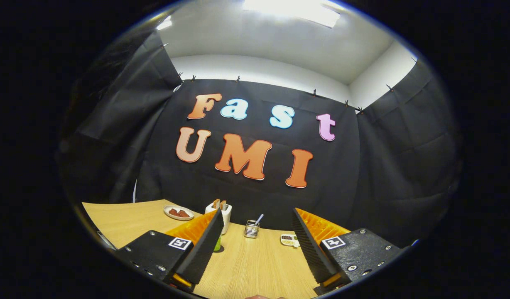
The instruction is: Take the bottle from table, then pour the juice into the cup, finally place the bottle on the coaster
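Fingers of the hand-held gripper (255,232) spread wide over the table (246,265), a clear cup (251,229) beyond them

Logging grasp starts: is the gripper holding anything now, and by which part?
Nothing is held: the gripper is open, with bare wooden table between its fingers.

I see a small clear cup (251,229) standing up far back on the table (246,265), past my gripper's (256,210) wide-apart fingers, and a green bit (217,245) peeking from behind the left finger, too hidden to name.
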